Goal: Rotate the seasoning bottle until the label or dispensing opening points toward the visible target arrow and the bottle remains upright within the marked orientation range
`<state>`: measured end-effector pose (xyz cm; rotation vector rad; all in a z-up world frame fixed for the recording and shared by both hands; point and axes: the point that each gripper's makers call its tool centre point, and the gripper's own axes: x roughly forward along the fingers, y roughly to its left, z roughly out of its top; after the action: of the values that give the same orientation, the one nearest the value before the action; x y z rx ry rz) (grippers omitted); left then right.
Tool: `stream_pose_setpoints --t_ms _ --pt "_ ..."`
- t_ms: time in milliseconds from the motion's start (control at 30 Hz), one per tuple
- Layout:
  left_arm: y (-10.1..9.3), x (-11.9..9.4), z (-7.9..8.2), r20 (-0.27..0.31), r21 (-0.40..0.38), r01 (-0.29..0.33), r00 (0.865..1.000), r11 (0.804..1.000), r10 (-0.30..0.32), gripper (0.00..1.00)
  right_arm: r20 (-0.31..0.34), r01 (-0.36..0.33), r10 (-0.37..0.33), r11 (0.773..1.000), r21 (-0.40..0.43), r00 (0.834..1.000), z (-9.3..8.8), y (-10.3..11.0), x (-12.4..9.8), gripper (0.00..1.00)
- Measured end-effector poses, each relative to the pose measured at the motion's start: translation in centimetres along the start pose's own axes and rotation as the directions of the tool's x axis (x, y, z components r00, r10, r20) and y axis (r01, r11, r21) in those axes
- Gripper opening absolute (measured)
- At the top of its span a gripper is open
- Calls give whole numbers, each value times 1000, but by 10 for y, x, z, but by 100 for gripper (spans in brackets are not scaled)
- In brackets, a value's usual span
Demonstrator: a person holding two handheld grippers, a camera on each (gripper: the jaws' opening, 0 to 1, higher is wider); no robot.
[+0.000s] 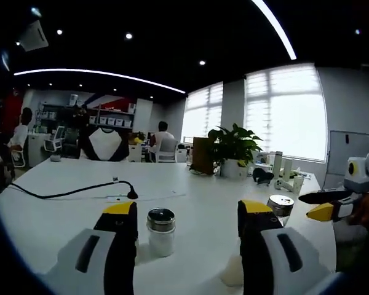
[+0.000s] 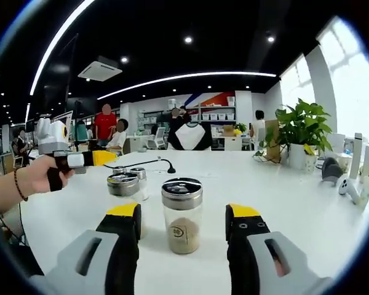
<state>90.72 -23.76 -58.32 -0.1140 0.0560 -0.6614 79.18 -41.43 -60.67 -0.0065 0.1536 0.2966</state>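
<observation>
On the white table (image 2: 283,203), in the right gripper view, a person's hand (image 2: 34,175) at the left edge holds the left gripper (image 2: 104,158), whose yellow tips point right; from here I cannot tell how its jaws stand. Just right of it stand two smaller shakers (image 2: 124,184) with metal lids, close together. At lower centre the seasoning bottle (image 2: 182,215) stands upright, clear glass with a dark lid and pale powder in its lower part, a small round mark facing the camera. It sits between the right gripper (image 2: 183,216) jaws, which are spread apart with a gap on either side of the glass. A black cable (image 2: 141,163) lies farther back, and a potted plant (image 2: 301,132) stands at the right.

In the left gripper view, the cable (image 1: 74,192) curls across the left of the table (image 1: 197,203). The left gripper (image 1: 187,215) jaws are held wide, clamping nothing; a white shaker (image 1: 161,232) stands just inside the left jaw. A metal-lidded jar (image 1: 281,206) peeks from behind the right jaw. The plant (image 1: 234,150) is behind, and the other gripper (image 1: 320,212) enters from the right edge.
</observation>
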Motion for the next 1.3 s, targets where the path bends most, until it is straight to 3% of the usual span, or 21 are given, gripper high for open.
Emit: stream_pose_setpoints --t_ms 200,300,367,467,533,633,667,733,833,900,1000,1300 --pt "0 16 -13 -51 20 18 999 1000 -17 62 1 4 -4 1000 -3 1000 0 -1 -3 55" --pt "4 23 -21 -84 39 -8 996 999 12 59 -1 6 -6 1000 -2 1000 -1 -1 -4 55" --pt "10 26 -30 -135 51 -42 990 998 48 59 2 7 -7 1000 0 1000 0 -1 -4 55" --pt "9 32 -26 -120 101 -48 991 994 60 58 6 10 -10 1000 -4 1000 2 -2 -5 54" --pt "8 37 -29 -153 147 -47 986 988 69 56 8 10 -10 1000 2 1000 2 -2 -6 54" --pt "10 43 -36 -189 133 -75 977 988 100 55 9 15 -15 1000 16 1000 2 -2 -5 53" --pt "21 41 -42 -233 187 -130 957 974 172 54 11 18 -18 1000 13 1000 3 -2 -5 53" --pt "17 47 -43 -221 188 -109 964 976 150 54 27 17 -17 1000 9 1000 8 -3 -6 53" --pt "20 50 -46 -226 152 -130 961 980 162 52 34 22 -23 1000 8 999 10 -4 -6 53" --pt "23 52 -50 -242 145 -145 954 979 177 51 35 19 -19 1000 11 999 10 -3 -6 53" --pt "26 55 -52 -238 126 -150 955 981 177 51 32 6 -6 1000 15 999 9 1 -6 51" --pt "36 60 -64 -259 150 -197 938 969 230 41 37 11 -12 1000 18 999 9 0 -9 51"
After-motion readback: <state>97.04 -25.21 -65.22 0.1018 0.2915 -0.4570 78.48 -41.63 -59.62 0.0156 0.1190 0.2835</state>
